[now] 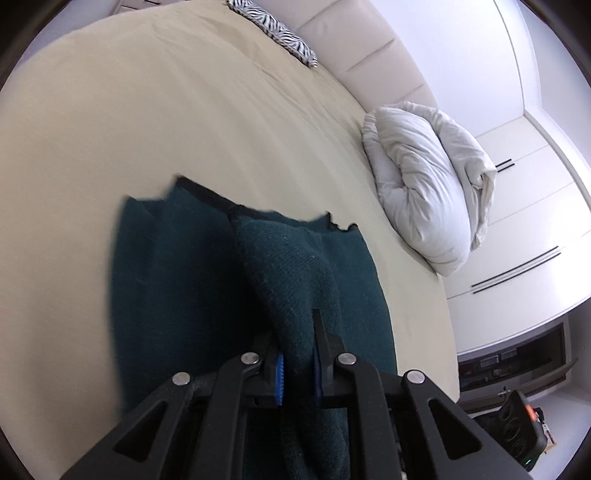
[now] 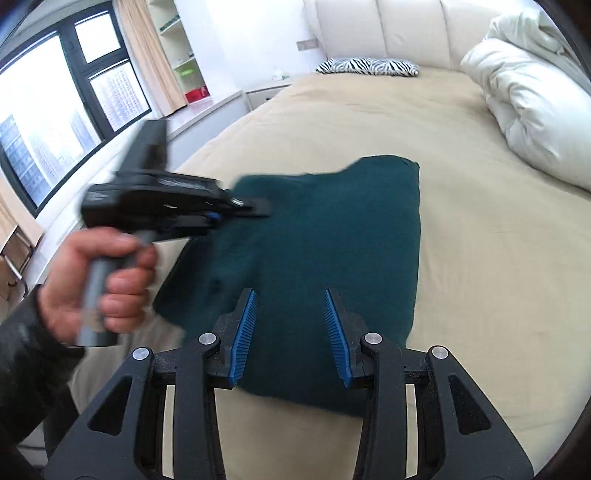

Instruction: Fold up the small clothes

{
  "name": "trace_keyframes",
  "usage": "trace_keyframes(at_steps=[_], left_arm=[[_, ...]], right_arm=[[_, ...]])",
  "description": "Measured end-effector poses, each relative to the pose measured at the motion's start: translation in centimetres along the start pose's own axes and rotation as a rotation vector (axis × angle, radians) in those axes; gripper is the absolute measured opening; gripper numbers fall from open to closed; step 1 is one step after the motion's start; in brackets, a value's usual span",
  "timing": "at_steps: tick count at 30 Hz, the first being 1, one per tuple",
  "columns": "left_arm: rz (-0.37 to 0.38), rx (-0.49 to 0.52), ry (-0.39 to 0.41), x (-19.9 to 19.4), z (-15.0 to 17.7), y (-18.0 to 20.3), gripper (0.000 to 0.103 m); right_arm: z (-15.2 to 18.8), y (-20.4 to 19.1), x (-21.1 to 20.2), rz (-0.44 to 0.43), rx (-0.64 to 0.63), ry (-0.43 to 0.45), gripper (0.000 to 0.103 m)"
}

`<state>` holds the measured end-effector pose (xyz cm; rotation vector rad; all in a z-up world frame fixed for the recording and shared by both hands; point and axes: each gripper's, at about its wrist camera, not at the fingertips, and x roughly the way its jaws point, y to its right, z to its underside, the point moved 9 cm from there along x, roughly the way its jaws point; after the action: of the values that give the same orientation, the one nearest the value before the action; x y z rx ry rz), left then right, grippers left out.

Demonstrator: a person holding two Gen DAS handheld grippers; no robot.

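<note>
Left gripper (image 1: 298, 347) is clamped on a raised fold of the dark green knit garment (image 1: 207, 280); cloth fills the gap between the blue pads, both pressing into it. In the left wrist view the pinched fold rises toward 12 o'clock from the jaws, and the rest of the garment lies flat on the beige bed sheet (image 1: 184, 122), spreading to 9 and 3 o'clock of the fingers.

Right gripper (image 2: 290, 295) has its jaws apart, blue ribbed pads splayed in a V. Nothing is pinched. The garment (image 2: 332, 240) lies under and beyond the gap.

In the right wrist view the garment sits mid-frame on the sheet (image 2: 480, 277), near edge at 6 o'clock, far edge at 12 o'clock. The left gripper (image 2: 255, 212) comes in from 9 o'clock, tip at the garment's left edge, blurred. The person's hand (image 2: 99, 284) grips its grey handle at 8 o'clock, dark sleeve (image 2: 22, 362) below it.

Surroundings: a white rolled duvet (image 1: 424, 192) at 2 o'clock of the garment, well apart from it; a zebra-print cushion (image 2: 369, 66) at 12 o'clock against the padded headboard (image 2: 406, 29); a window (image 2: 55, 110) at 10 o'clock.
</note>
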<state>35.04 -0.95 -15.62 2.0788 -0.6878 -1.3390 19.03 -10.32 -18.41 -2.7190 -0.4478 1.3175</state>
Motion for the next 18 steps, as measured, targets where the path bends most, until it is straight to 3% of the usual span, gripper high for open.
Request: trace_keyframes(at_steps=[5,11,18], left_arm=[[-0.03,-0.049,-0.01,-2.0,-1.6,-4.2,0.012],[-0.054,-0.059,-0.016,-1.9,-2.5,-6.4,0.012],[-0.088,-0.086,0.03,-2.3,-1.9,-7.8,0.018]], right_arm=[[0.5,-4.1,5.2,-0.031,-0.109,-0.07,0.036],[1.0,-8.8,7.9,-0.079,-0.198,-0.095,0.036],[1.8,-9.9,9.1,-0.099,-0.153,-0.084,0.037]])
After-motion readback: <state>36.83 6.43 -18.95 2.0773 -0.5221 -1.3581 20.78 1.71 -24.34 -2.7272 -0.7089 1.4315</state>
